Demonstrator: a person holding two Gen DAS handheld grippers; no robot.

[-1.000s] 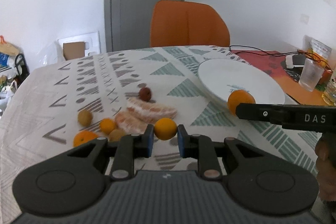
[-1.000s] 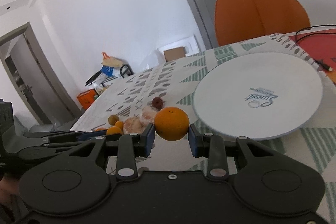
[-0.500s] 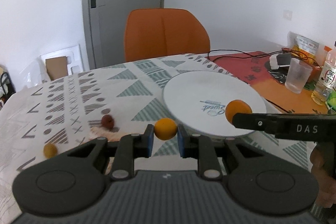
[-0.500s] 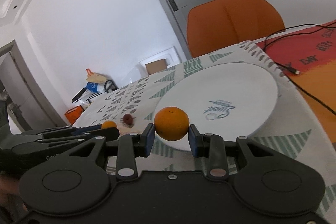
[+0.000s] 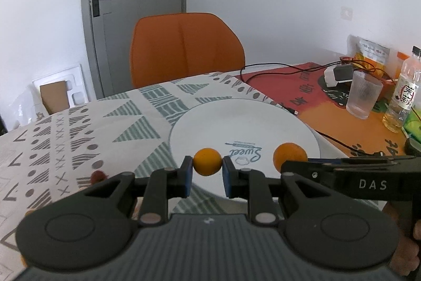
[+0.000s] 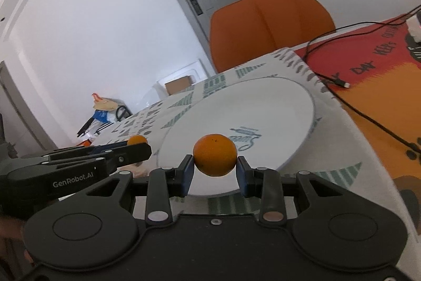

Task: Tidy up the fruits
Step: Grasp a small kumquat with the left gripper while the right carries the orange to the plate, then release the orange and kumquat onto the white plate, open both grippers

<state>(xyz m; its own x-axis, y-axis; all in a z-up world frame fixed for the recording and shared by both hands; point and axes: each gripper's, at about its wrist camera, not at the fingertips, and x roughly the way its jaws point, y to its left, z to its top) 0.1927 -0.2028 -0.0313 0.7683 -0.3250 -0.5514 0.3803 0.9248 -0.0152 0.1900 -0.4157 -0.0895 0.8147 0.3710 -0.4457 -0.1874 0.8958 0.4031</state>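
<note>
My left gripper [image 5: 207,173] is shut on a small orange [image 5: 207,161] and holds it above the near rim of the white plate [image 5: 231,120]. My right gripper [image 6: 214,171] is shut on a larger orange [image 6: 214,155], also above the plate's near edge [image 6: 263,102]. The larger orange shows at the right in the left wrist view [image 5: 289,155]. The small orange shows at the left in the right wrist view [image 6: 137,140]. A dark red fruit [image 5: 98,176] lies on the patterned cloth at the left, partly hidden by my left gripper.
An orange chair [image 5: 184,49] stands behind the table. On the red and orange mat at the right are a black cable [image 5: 279,67], a ribbed glass [image 5: 364,94] and a bottle [image 5: 402,96]. The cloth-covered table [image 5: 79,128] spreads to the left.
Both grippers have moved right and forward with their oranges, from the fruit pile to over the plate. The pile has slid out of view at the left.
</note>
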